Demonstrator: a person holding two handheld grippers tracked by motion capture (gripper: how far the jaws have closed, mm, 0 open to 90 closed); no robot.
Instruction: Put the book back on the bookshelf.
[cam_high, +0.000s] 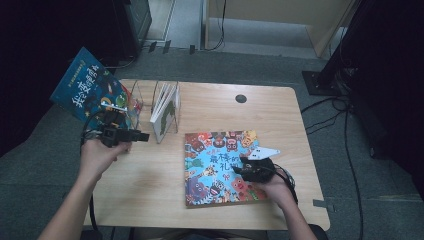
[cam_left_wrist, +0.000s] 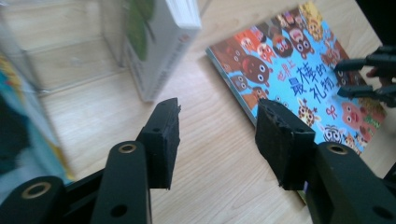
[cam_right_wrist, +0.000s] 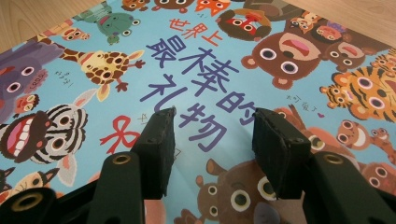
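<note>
Between the right gripper's (cam_right_wrist: 212, 123) parted jaws lies nothing but the animal picture book (cam_high: 222, 167), flat on the tabletop (cam_high: 150, 175) right of the clear book rack (cam_high: 162, 107). Left gripper (cam_left_wrist: 217, 135), jaws apart and empty, hovers beside that rack. Next comes, I judge, gripping the book's edge for shelving.

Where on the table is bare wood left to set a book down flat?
Bare wood lies on the near-left, between the left tongs and the animal picture book, and along the far edge around the dark round hole. The far-left corner is crowded by the clear rack.
</note>
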